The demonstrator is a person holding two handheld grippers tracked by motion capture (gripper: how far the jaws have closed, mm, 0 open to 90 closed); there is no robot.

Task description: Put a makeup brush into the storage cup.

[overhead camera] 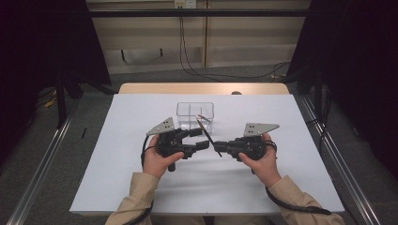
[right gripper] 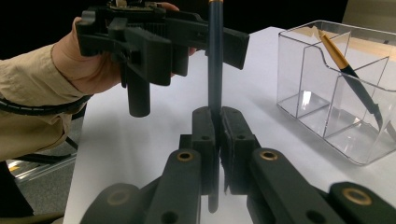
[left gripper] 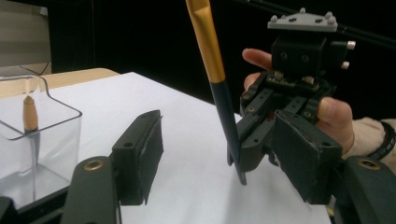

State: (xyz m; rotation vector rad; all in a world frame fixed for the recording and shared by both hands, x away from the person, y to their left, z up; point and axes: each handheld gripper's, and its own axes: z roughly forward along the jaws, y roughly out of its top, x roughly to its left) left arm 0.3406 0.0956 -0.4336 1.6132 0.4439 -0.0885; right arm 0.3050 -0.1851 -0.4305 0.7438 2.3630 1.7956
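A slim pen-like tool [overhead camera: 210, 137] with a dark shaft and a gold upper section [left gripper: 207, 42] stands tilted above the white table. My right gripper [right gripper: 217, 122] is shut on its dark lower end [right gripper: 215, 60], also seen from the left gripper view [left gripper: 240, 156]. My left gripper [overhead camera: 199, 138] is open, its two jaws standing on either side of the shaft without pressing on it [left gripper: 219, 140]. A clear divided box [overhead camera: 195, 114] just behind holds a second tool [right gripper: 348, 70] leaning in one compartment.
The white table top [overhead camera: 141, 178] runs wide to the left, right and front of the hands. The clear box [left gripper: 42, 140] sits close beside my left jaw. Cables [overhead camera: 291, 205] trail from both grippers along the sleeves. Metal rails [overhead camera: 42, 164] flank the table.
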